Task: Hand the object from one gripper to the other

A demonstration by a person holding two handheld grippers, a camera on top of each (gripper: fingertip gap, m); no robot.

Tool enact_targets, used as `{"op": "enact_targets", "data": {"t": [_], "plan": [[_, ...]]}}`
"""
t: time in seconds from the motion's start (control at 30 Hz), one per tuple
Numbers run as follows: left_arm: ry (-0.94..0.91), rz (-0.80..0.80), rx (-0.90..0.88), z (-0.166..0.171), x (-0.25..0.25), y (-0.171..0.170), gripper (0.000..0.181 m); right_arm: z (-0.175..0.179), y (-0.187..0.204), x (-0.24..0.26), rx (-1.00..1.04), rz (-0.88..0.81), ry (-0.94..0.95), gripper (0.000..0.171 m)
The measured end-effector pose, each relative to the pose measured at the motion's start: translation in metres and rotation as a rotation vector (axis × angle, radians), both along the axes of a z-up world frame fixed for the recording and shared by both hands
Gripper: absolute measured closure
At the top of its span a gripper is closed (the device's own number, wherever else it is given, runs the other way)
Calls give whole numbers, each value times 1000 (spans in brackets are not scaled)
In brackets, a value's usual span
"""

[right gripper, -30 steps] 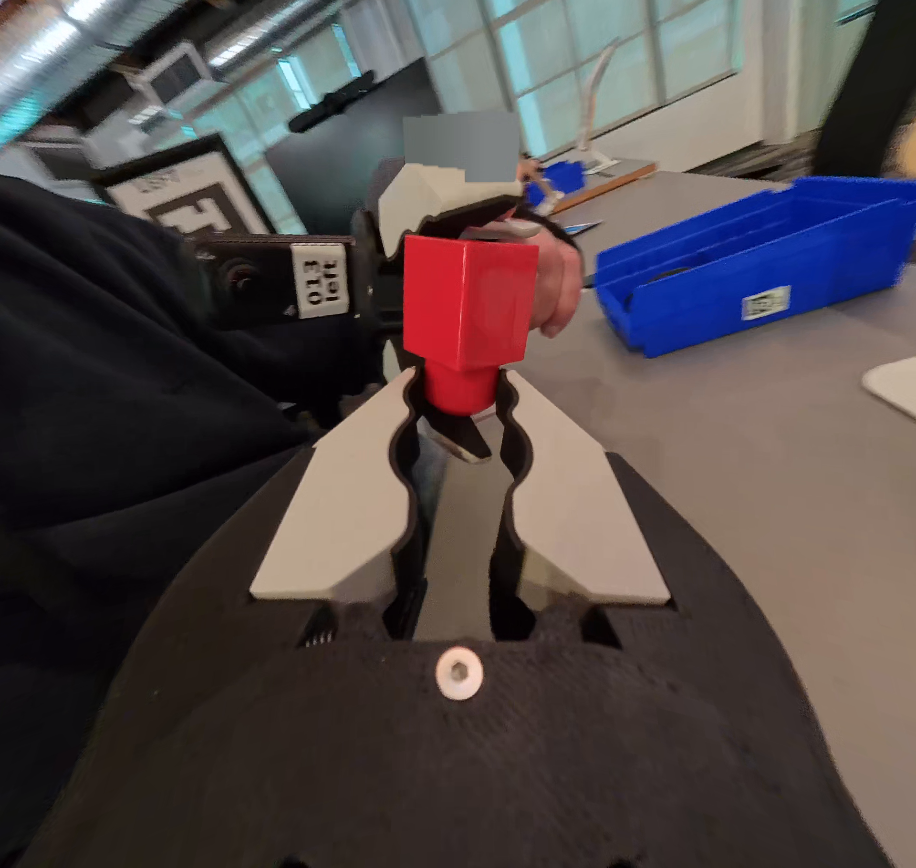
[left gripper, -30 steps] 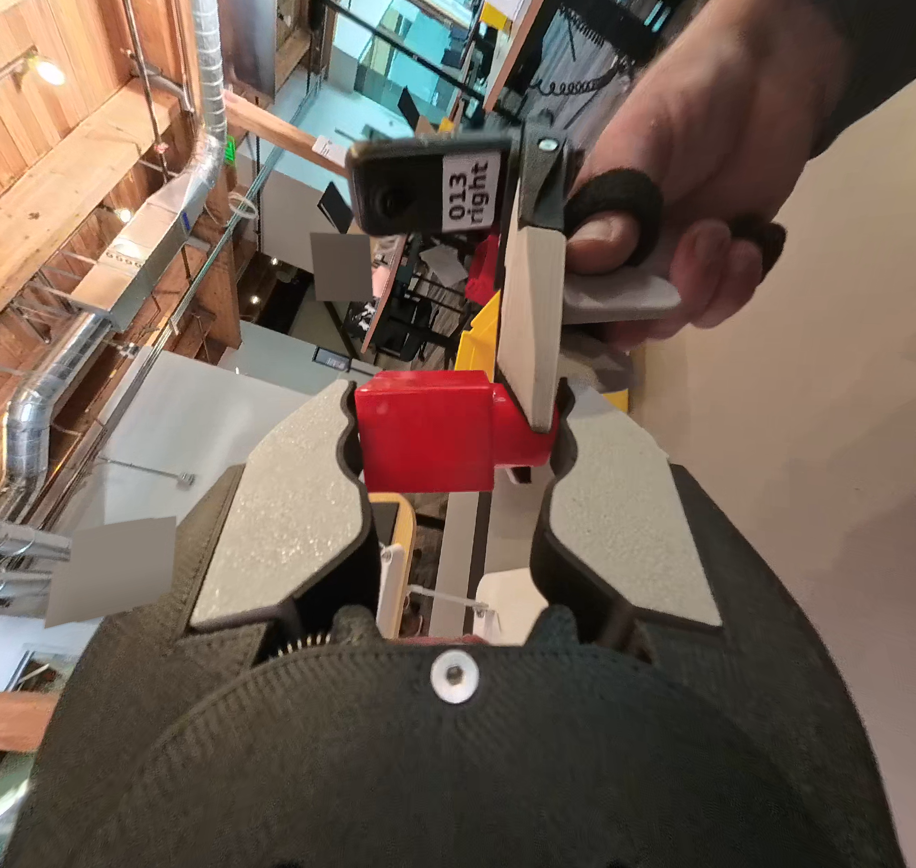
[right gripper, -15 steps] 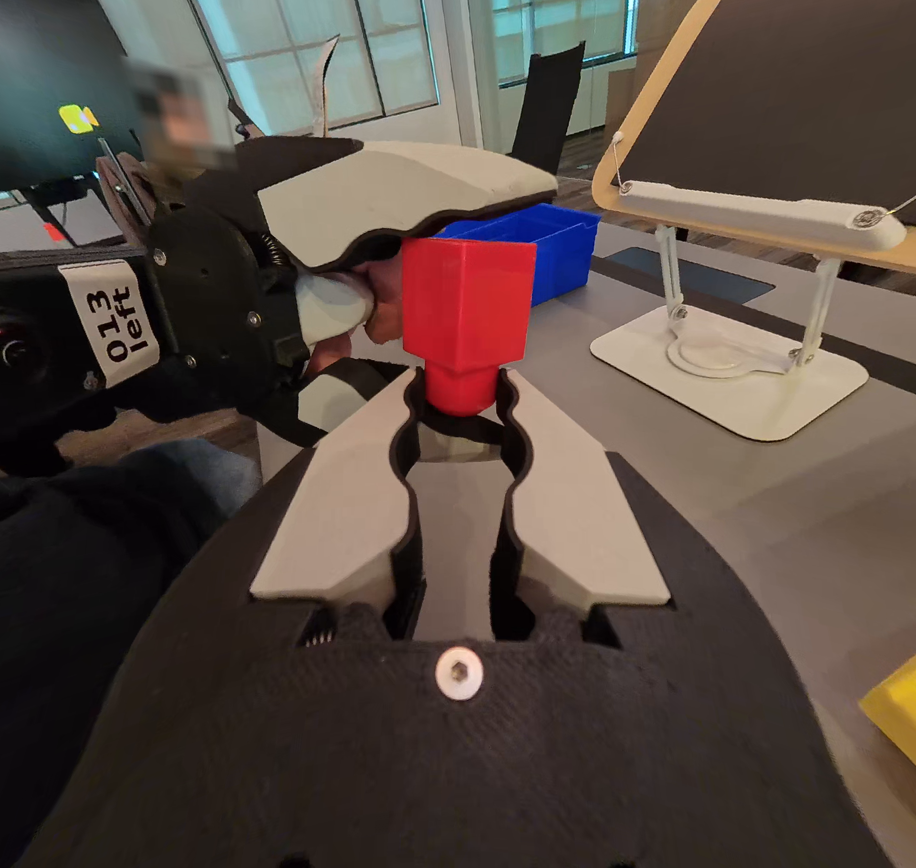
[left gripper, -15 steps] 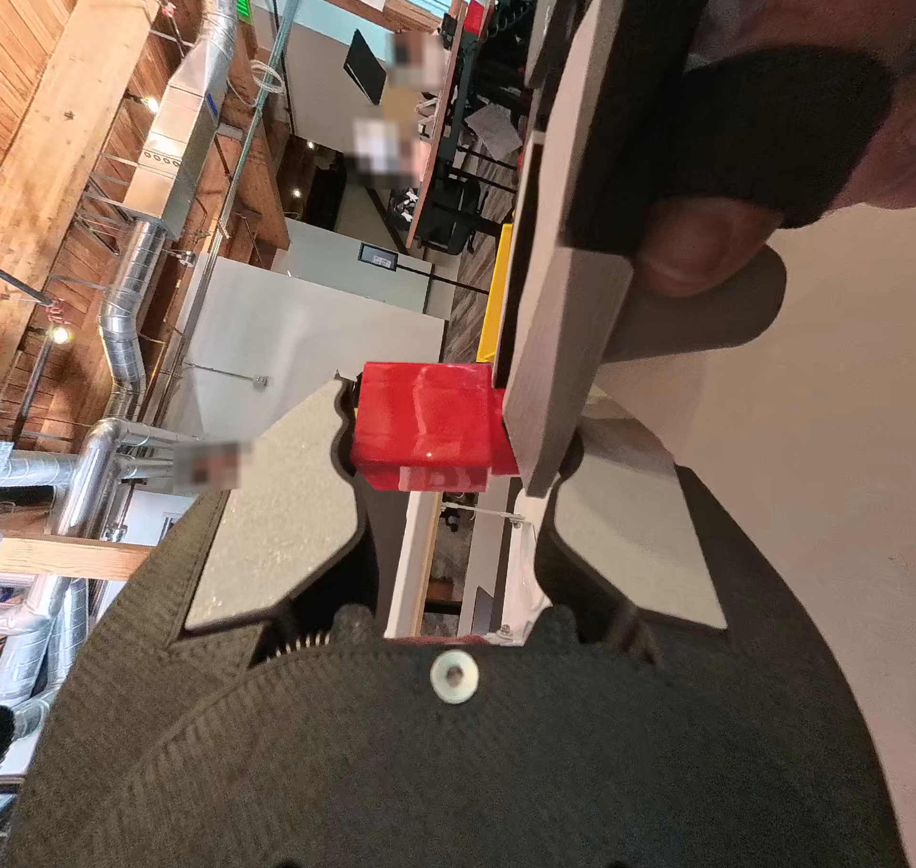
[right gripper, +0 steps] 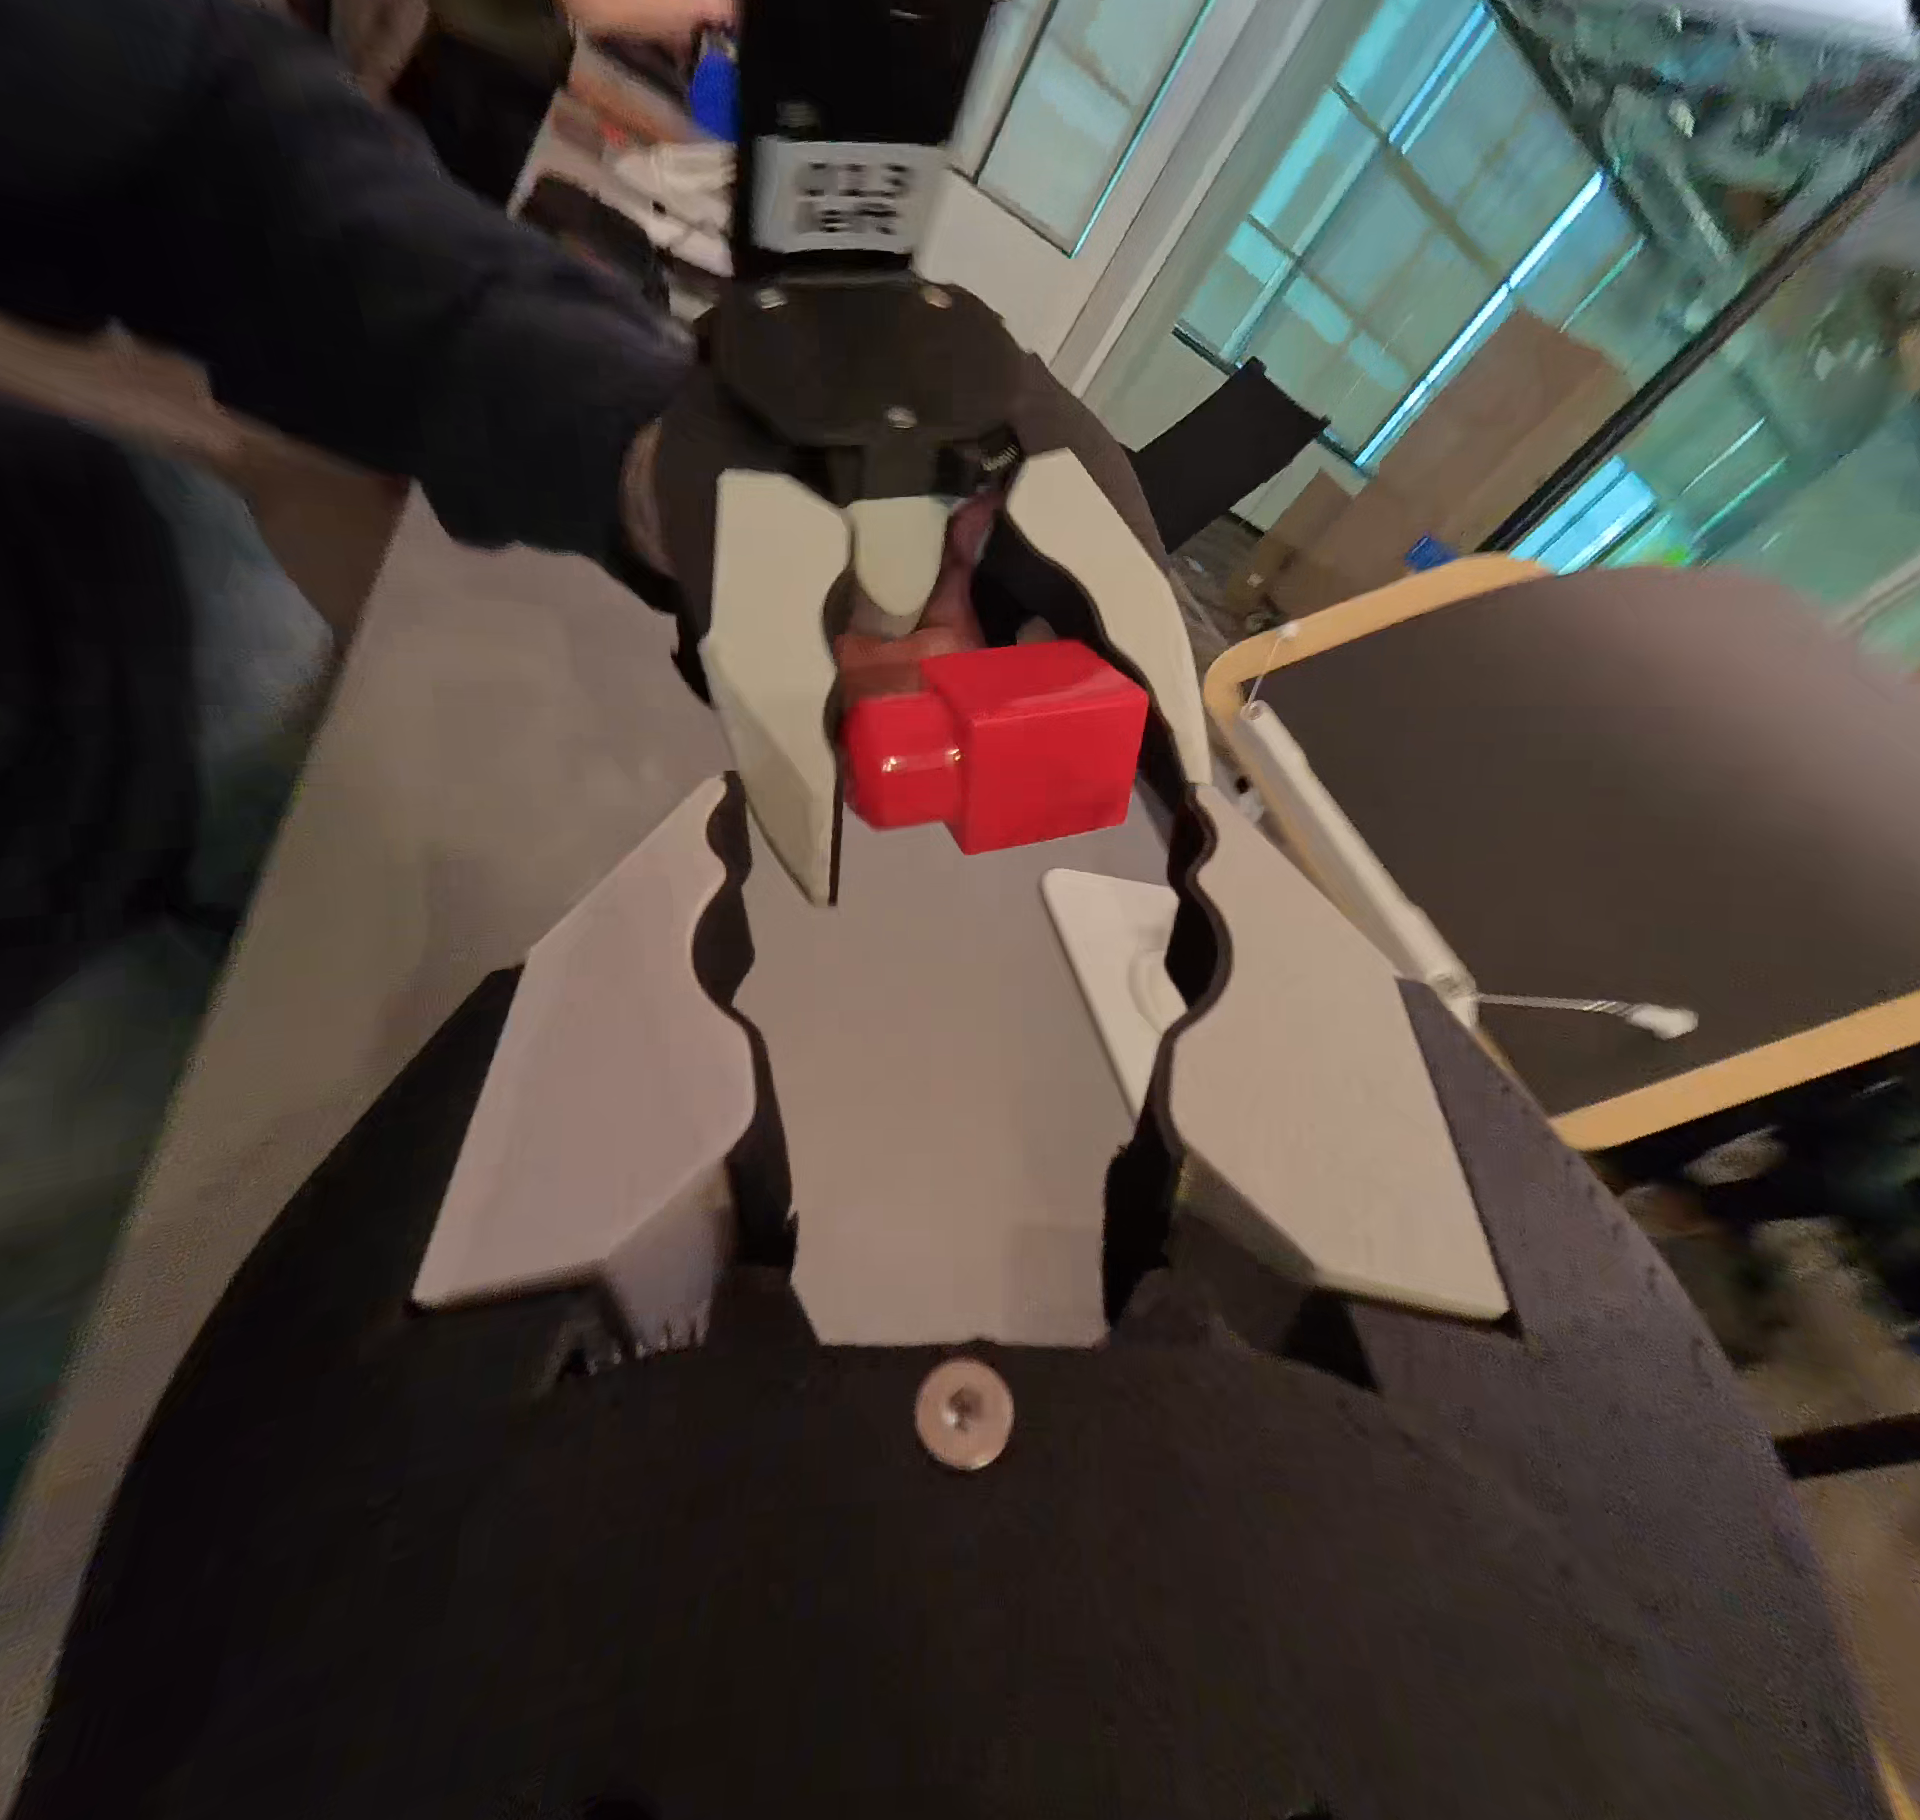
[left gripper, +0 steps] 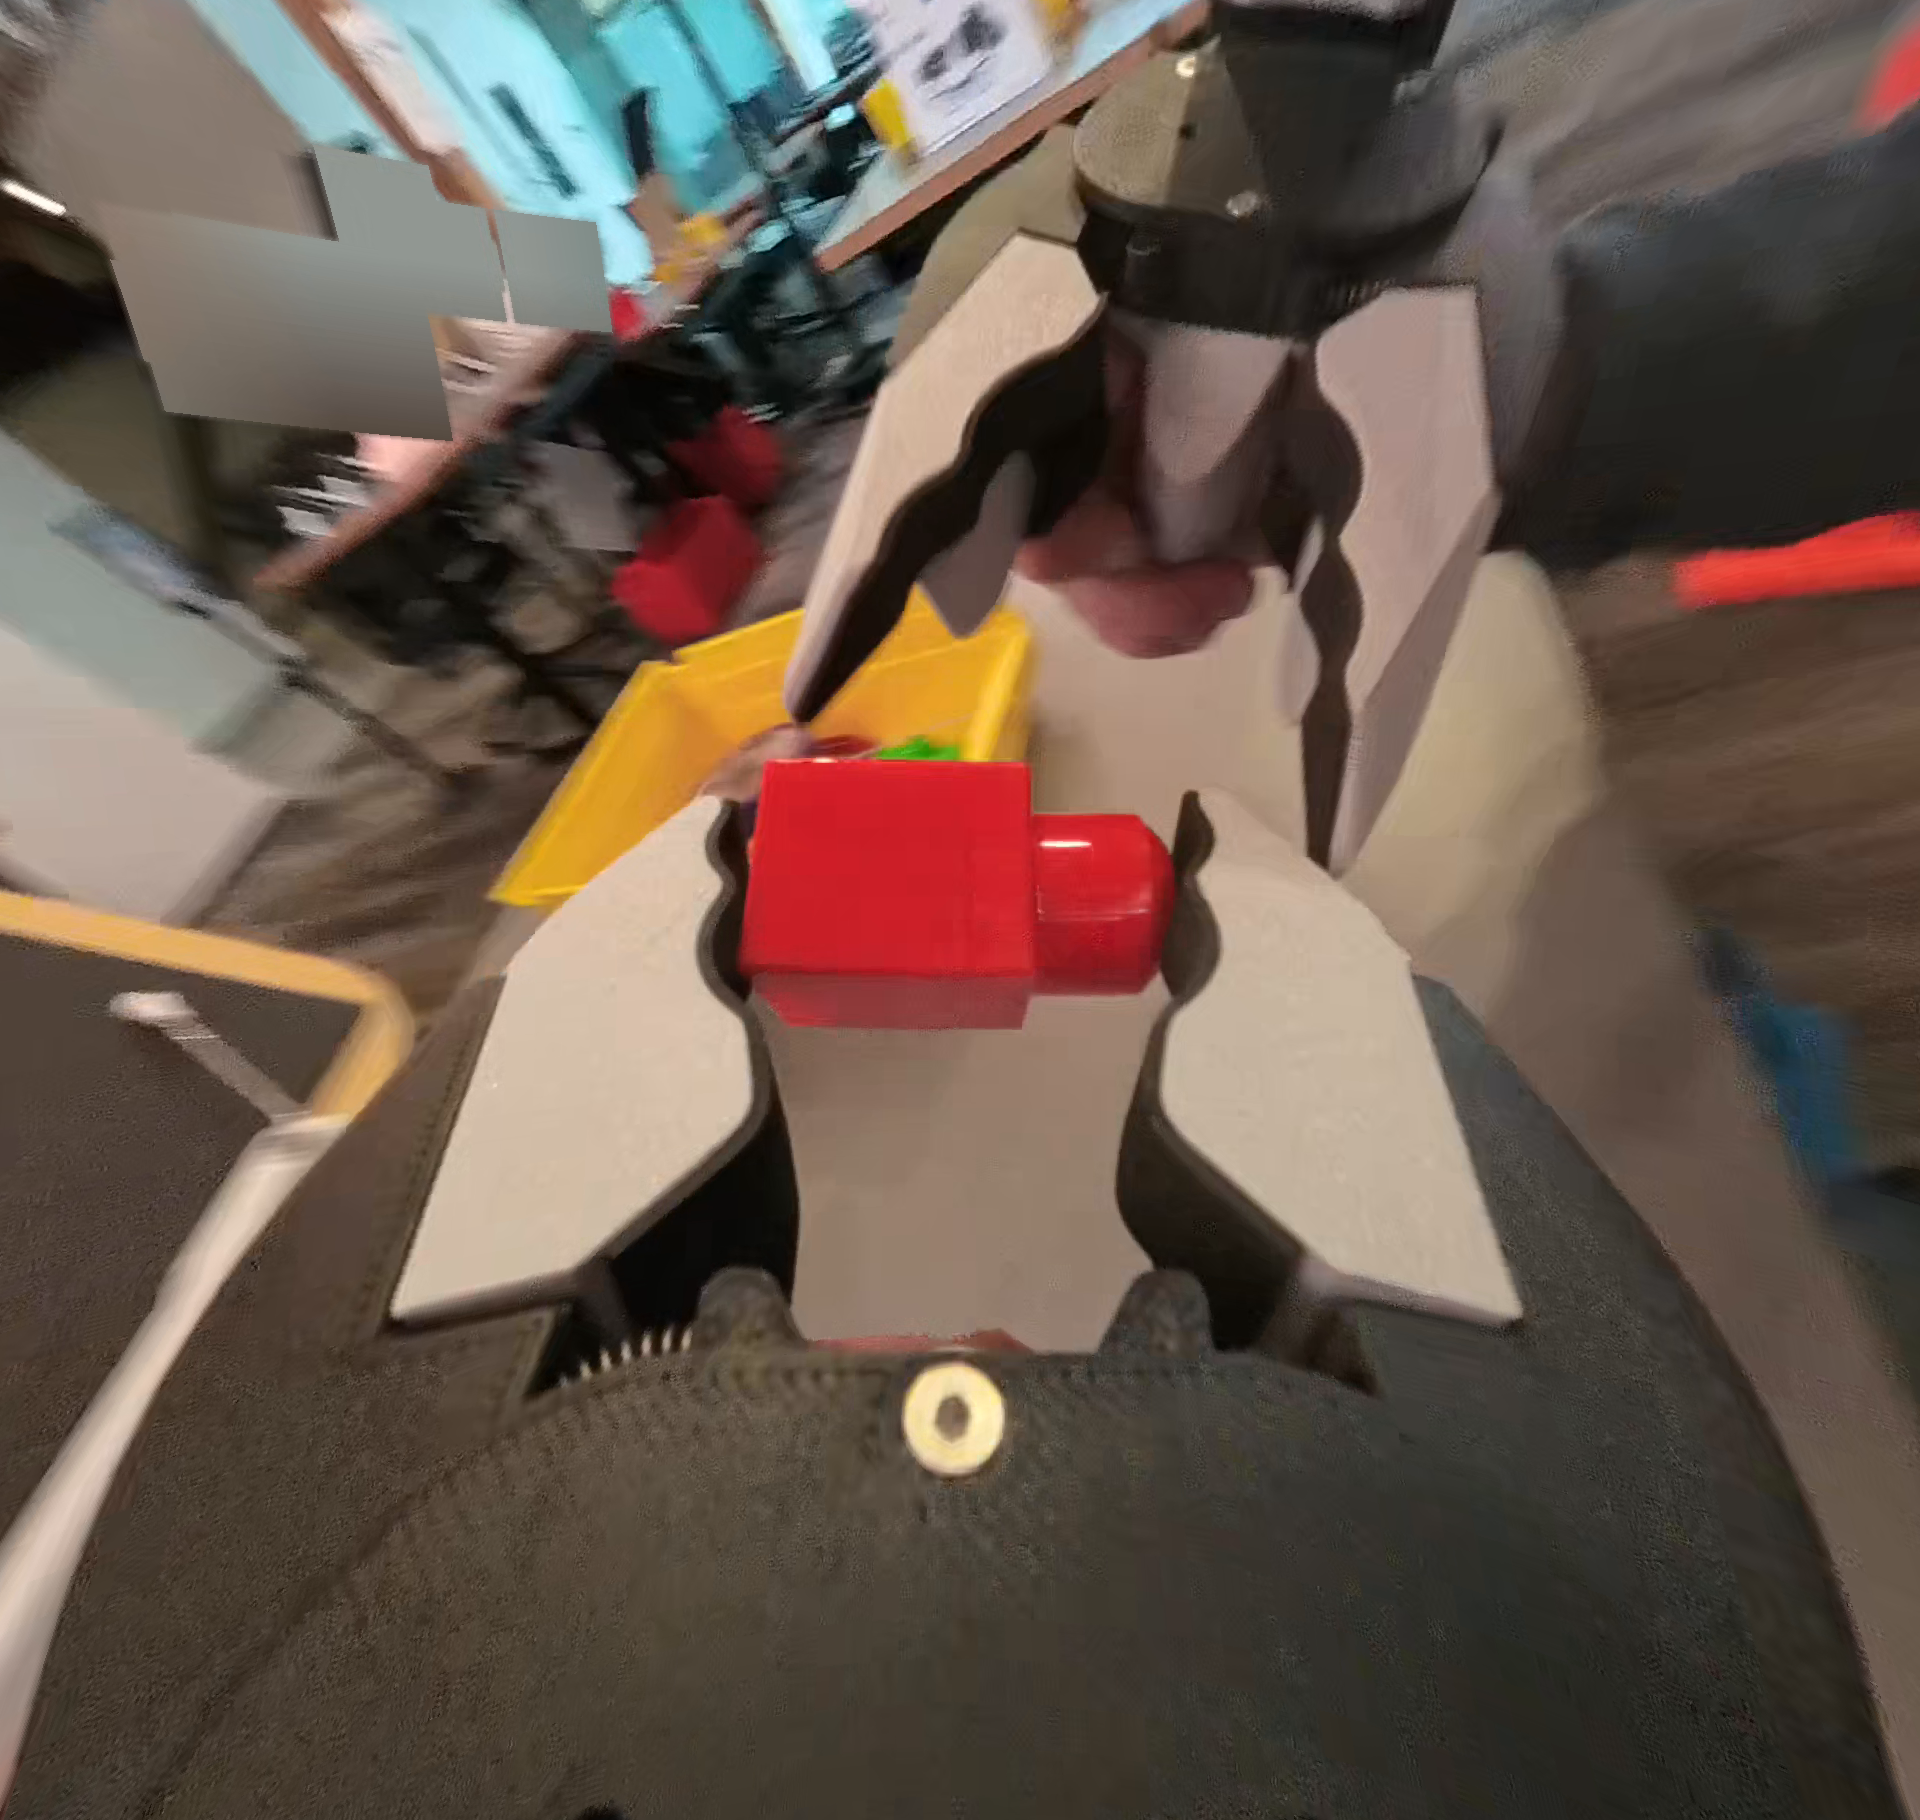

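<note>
Two grippers facing each other over the grey bench, and only one of them has the goods. The left gripper is clamped on the red block, which sits crosswise between its fingertips: square body against one finger, the rounded stub end (looks like a little cap) against the other. The block is up in the air, not resting on anything.

The right gripper has its fingers spread well apart with nothing between them. In the left wrist view it hangs just above and behind the block, tips pointing down toward it, close but apart from it. From its own camera you see the left gripper head-on with the red block pinched in it.

Behind the block there's a yellow bin with some red and green bits inside, too blurry to say what. A dark board with a tan rim stands off to one side on a white stand. A dark sleeve reaches in to the left gripper.
</note>
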State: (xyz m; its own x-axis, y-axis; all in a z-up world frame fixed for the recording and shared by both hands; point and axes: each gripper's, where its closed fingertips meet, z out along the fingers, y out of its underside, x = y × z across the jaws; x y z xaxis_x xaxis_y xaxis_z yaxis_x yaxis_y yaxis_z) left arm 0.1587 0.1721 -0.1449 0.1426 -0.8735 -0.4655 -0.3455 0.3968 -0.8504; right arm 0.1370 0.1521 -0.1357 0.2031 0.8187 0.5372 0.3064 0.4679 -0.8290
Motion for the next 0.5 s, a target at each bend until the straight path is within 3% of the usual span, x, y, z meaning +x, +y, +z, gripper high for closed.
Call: {"op": "enact_targets", "data": {"t": [0.1, 0.23, 0.37, 0.5], "plan": [[-86, -135, -308, 3, -2, -9, 104, -7, -6, 2, 196, 26, -183, 90], [-179, -280, -585, 7, -3, -19, 104, -13, 4, -3, 365, -25, -314, 88], [-278, -365, -745, 11, 4, -28, 104, -19, 16, -18, 571, -119, -374, 82], [-456, -401, -896, 21, 7, -26, 104, -14, 32, -27, 697, -284, -290, 85]]}}
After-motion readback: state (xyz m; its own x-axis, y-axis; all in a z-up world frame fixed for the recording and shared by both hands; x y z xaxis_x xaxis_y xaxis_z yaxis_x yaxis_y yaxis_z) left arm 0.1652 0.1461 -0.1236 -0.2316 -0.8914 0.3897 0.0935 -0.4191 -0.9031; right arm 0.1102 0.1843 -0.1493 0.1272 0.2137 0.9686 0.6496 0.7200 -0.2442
